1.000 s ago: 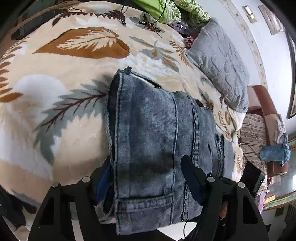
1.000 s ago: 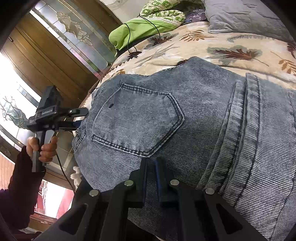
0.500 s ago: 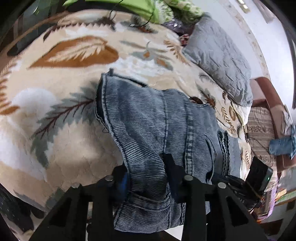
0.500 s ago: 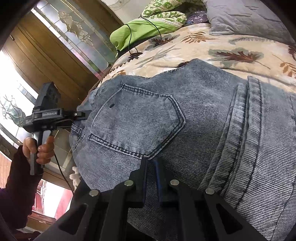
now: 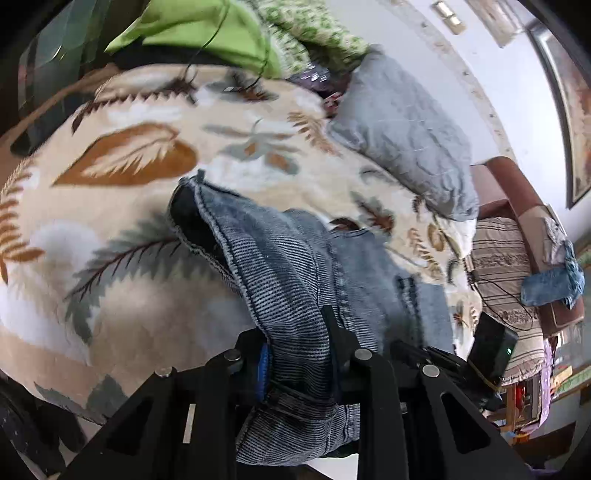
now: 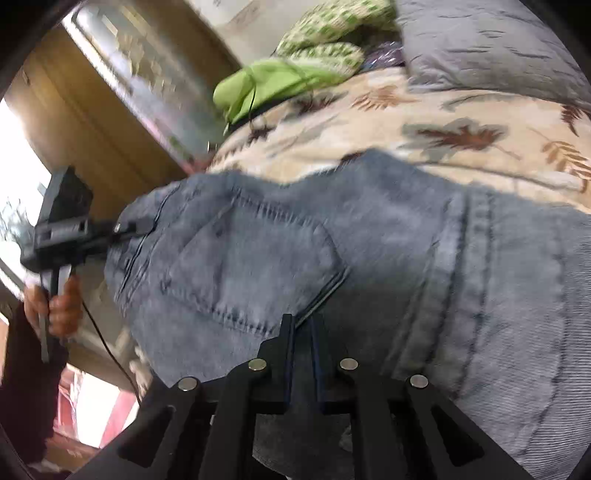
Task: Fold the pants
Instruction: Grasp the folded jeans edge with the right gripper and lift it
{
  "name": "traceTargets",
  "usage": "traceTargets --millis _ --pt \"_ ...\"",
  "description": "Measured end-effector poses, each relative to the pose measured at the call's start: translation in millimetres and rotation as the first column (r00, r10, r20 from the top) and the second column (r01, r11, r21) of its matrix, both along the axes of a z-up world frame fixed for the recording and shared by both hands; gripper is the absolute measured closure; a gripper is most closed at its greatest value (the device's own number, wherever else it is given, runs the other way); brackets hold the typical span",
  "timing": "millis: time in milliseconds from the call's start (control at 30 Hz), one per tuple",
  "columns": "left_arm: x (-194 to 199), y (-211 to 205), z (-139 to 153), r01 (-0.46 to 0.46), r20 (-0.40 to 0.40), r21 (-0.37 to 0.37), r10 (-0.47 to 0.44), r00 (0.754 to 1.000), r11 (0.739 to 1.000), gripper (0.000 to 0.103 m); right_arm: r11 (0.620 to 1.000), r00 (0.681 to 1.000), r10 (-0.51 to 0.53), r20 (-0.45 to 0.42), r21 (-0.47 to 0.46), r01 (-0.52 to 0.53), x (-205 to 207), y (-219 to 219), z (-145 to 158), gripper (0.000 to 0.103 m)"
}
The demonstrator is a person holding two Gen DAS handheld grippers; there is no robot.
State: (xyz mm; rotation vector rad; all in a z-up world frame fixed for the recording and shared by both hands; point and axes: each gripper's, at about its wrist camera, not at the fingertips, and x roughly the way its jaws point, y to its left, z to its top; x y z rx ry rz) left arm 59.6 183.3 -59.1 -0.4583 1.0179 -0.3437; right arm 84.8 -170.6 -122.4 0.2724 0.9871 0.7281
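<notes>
My left tool (image 5: 297,347) is closing, its jaws pressing a bunched hem of the jeans (image 5: 291,280) and holding it raised off the bed (image 5: 122,295). My right tool (image 6: 302,332) is clamped tight on denim just below the back pocket (image 6: 251,273). The jeans lie across the leaf-patterned blanket, near the grey pillow (image 5: 402,133)

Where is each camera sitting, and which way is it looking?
Left wrist: sits on the left gripper, looking down along its fingers, closing on bunched jeans, across the leaf-print blanket to a grey pillow. No body shows.
Right wrist: sits on the right gripper, shut on denim, facing the back pocket; the person's hand and dark sleeve hold the other gripper.
Shared: jeans, blanket, grey pillow, green cloth.
</notes>
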Motion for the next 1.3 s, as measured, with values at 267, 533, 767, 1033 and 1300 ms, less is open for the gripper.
traceTargets --millis 267,533,767,1033,1300 --pt "-2.1 -56.2 47.7 0.111 0.091 0.043 -0.114 0.989 0.993 0.081 0.999 0.997 0.009 -0.076 0.036 -0.006 16.4 9.1 -19.7 0.092" --pt "1.3 -146.5 73.4 0.266 0.101 0.102 -0.276 0.956 0.959 0.085 0.94 0.979 -0.206 -0.004 0.279 0.199 18.0 -81.4 24.7 0.09" --pt "37.3 -309.3 59.0 0.501 0.041 0.049 -0.503 0.863 0.864 0.1 0.934 0.967 -0.151 -0.205 0.291 0.208 27.0 -109.5 -18.7 0.09" --pt "54.7 -327.3 89.8 0.48 0.082 0.102 -0.488 0.869 0.871 0.103 0.866 0.913 -0.278 -0.298 0.333 0.373 28.2 -173.8 -34.8 0.091" --pt "64.1 -237.6 59.7 0.311 -0.013 0.179 -0.314 0.949 0.933 0.103 0.724 0.857 -0.275 -0.436 0.493 0.483 21.1 -225.1 -52.6 0.037"
